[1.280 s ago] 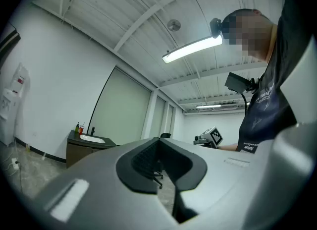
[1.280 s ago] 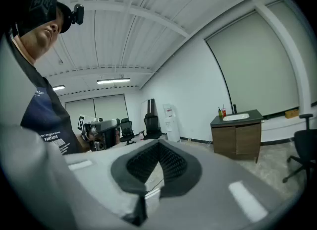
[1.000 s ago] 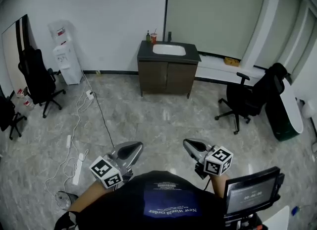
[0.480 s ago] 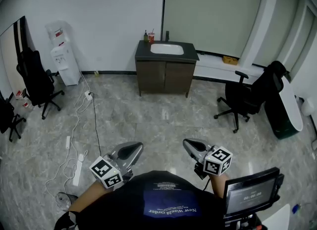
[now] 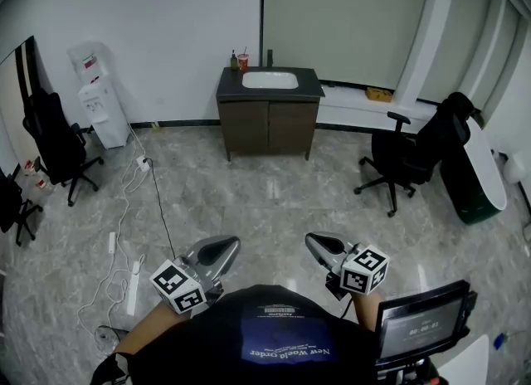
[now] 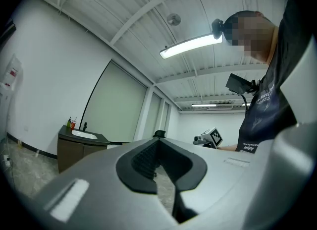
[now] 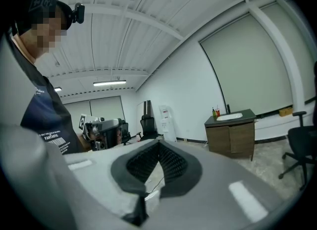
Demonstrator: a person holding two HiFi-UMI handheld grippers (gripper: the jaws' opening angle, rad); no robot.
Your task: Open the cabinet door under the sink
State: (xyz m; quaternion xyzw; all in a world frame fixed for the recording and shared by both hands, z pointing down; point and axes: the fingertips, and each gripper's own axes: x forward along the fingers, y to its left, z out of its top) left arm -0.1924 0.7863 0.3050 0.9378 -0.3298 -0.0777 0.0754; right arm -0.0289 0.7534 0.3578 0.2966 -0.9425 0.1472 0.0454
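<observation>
The dark brown sink cabinet stands against the far wall, both its doors closed, with a white basin set in its dark top. It also shows small in the left gripper view and the right gripper view. My left gripper and right gripper are held close to the body, far from the cabinet, pointing towards it. Both are shut with nothing between the jaws.
Black office chairs stand at the right and left. A white water dispenser is by the left wall. Cables and a power strip trail over the floor on the left. A screen sits at the lower right.
The cabinet has shifted left and slightly up in the head view as the person moved across the floor. Both grippers keep their pose and stay shut.
</observation>
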